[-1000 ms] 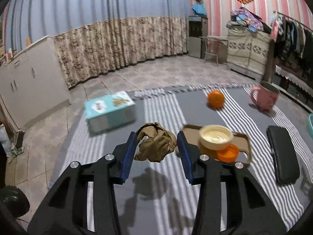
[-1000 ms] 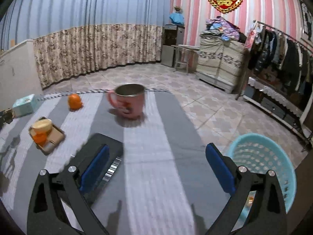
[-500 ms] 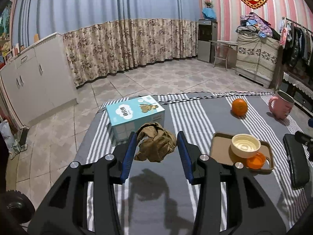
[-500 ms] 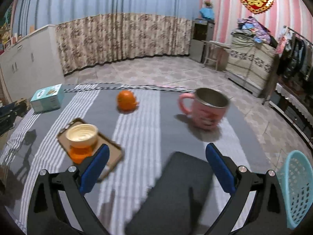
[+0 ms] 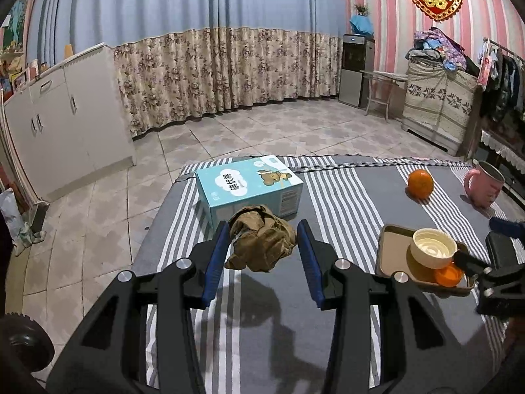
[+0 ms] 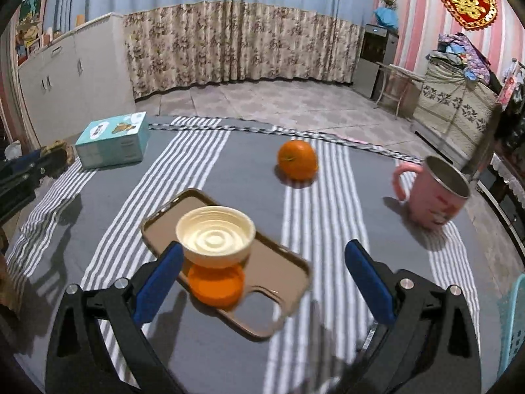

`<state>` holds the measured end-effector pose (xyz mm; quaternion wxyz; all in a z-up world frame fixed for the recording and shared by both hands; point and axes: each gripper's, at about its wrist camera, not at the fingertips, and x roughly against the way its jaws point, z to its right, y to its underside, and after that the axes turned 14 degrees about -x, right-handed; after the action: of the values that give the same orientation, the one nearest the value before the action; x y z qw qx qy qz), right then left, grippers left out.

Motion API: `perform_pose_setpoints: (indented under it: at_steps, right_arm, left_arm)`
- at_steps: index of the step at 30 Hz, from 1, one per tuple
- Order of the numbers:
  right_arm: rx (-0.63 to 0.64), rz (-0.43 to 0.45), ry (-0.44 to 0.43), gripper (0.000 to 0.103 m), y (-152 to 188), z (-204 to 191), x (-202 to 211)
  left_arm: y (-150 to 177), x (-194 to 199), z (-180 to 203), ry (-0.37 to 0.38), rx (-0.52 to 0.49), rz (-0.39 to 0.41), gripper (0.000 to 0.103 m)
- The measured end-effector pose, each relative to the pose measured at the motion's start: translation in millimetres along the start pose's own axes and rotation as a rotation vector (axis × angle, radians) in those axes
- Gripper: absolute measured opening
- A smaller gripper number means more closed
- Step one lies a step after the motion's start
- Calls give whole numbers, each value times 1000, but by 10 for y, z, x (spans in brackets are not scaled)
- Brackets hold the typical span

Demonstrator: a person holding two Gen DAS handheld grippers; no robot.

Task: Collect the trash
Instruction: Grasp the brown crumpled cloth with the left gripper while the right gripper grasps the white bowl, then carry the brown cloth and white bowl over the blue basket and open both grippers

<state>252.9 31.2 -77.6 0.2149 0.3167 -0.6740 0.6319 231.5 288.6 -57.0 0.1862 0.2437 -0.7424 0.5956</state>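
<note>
My left gripper (image 5: pixel 262 246) is shut on a crumpled brown paper wad (image 5: pixel 261 242) and holds it above the striped tablecloth, in front of a light blue tissue box (image 5: pixel 249 187). The wad also shows at the far left of the right wrist view (image 6: pixel 56 154). My right gripper (image 6: pixel 262 269) is open and empty, just above a brown tray (image 6: pixel 282 282) that holds a cream bowl (image 6: pixel 215 236) and an orange lid (image 6: pixel 216 284). The right gripper appears at the right edge of the left wrist view (image 5: pixel 498 262). A light blue basket's rim (image 6: pixel 512 321) shows at the right edge.
An orange (image 6: pixel 298 160) and a pink mug (image 6: pixel 433 193) stand toward the far right of the table. The tissue box (image 6: pixel 113 142) sits at the far left corner. Beyond the table's edge is tiled floor, white cabinets and a curtain.
The left gripper has drawn back and turned left with the wad still in it. The right gripper has swung left from the basket and black pad to above the tray.
</note>
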Motion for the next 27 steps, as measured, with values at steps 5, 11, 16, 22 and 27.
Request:
perform_pose_setpoints:
  at_steps: [5, 11, 16, 22, 27]
  right_arm:
    - [2, -37, -2, 96, 29, -137, -153]
    - [4, -91, -32, 72, -1, -231, -342]
    - [12, -89, -84, 61, -8, -205, -286]
    - [-6, -19, -86, 61, -68, 191, 66]
    - [-57, 50, -54, 61, -103, 773, 428]
  left_arm:
    - [25, -38, -10, 5, 13, -6, 42]
    - [35, -38, -4, 4, 21, -9, 42]
    - [13, -34, 123, -5, 3, -37, 42]
    - [-133, 101, 369, 9, -20, -30, 42]
    - [-299, 281, 758, 38, -49, 4, 42]
